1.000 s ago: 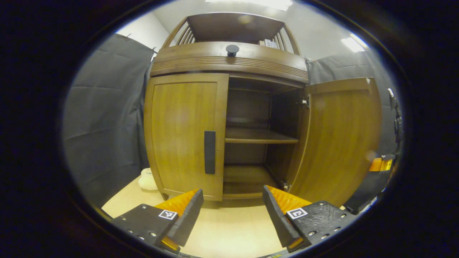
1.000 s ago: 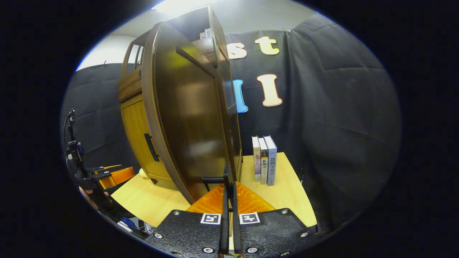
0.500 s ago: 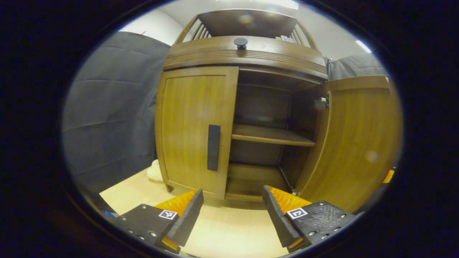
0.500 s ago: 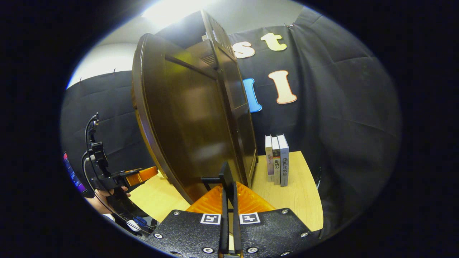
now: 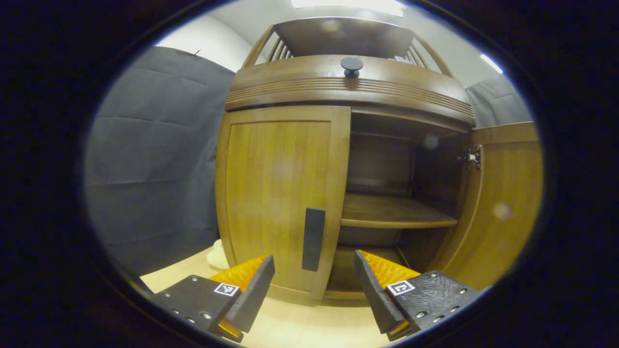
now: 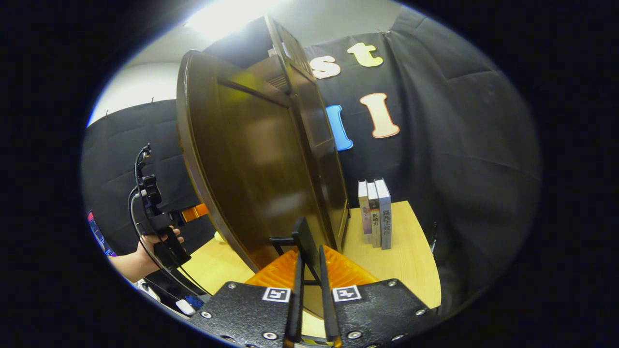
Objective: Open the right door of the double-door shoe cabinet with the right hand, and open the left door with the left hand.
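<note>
My right gripper (image 6: 308, 270) clamps the right door's handle (image 6: 305, 239). My left gripper (image 5: 313, 278) gapes before the left door's handle (image 5: 313, 239): stiff, narrow, best pinched mid-bar; the door should swing lightly.

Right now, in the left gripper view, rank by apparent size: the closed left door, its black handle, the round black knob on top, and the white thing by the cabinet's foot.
1. Left door
2. Handle
3. Knob and white thing: they look alike, and the white thing is partly hidden, so unranked.
</note>
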### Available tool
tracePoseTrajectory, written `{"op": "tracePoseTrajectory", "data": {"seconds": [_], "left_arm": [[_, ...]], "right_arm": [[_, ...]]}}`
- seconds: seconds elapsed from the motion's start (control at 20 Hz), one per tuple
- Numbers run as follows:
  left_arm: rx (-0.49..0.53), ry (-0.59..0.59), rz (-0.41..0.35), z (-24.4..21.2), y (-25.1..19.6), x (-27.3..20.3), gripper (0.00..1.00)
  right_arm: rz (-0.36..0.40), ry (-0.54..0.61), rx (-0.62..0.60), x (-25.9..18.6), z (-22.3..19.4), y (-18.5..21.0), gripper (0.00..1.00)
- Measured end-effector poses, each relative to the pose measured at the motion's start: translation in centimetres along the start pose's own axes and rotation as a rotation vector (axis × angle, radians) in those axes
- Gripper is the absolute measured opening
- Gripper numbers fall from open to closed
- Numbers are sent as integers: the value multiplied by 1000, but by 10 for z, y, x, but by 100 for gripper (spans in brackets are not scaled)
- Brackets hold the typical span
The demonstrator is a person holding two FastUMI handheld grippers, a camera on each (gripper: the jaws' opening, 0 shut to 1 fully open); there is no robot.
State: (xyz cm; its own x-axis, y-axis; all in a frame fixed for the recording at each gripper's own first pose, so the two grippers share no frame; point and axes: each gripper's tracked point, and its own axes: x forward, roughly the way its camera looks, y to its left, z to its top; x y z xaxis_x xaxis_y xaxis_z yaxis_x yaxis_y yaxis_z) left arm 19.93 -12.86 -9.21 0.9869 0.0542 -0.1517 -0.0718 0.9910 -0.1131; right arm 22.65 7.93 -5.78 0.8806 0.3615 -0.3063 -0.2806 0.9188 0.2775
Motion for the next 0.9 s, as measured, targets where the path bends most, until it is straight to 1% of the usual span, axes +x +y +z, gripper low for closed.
{"op": "tracePoseTrajectory", "data": {"seconds": [0.15, 0.25, 0.3, 0.35, 0.4, 0.55, 0.7, 0.85, 0.9], "left_arm": [[42, 2, -40, 0, 2, 25, 100], [47, 9, -78, 2, -1, 39, 100], [44, 11, -102, 4, -5, 45, 100], [44, 12, -125, 2, -6, 53, 100], [48, 12, -146, 1, -7, 60, 100], [62, 15, -183, -1, -9, 80, 100], [32, 31, -196, -7, -6, 84, 100], [7, 46, -239, -15, -11, 86, 98], [10, 39, -258, -16, -17, 90, 85]], "right_arm": [[-125, -27, 28, -12, 0, -17, 57], [-219, -69, 27, -25, 4, -27, 83], [-284, -82, 20, -30, 4, -33, 95], [-342, -88, 7, -40, 3, -43, 97], [-385, -95, 2, -47, 4, -47, 96], [-492, -124, 19, -67, 5, -47, 95], [-562, -138, 55, -78, 1, -42, 95], [-604, -140, 74, -84, -2, -40, 95], [-616, -140, 75, -88, -3, -36, 96]]}}
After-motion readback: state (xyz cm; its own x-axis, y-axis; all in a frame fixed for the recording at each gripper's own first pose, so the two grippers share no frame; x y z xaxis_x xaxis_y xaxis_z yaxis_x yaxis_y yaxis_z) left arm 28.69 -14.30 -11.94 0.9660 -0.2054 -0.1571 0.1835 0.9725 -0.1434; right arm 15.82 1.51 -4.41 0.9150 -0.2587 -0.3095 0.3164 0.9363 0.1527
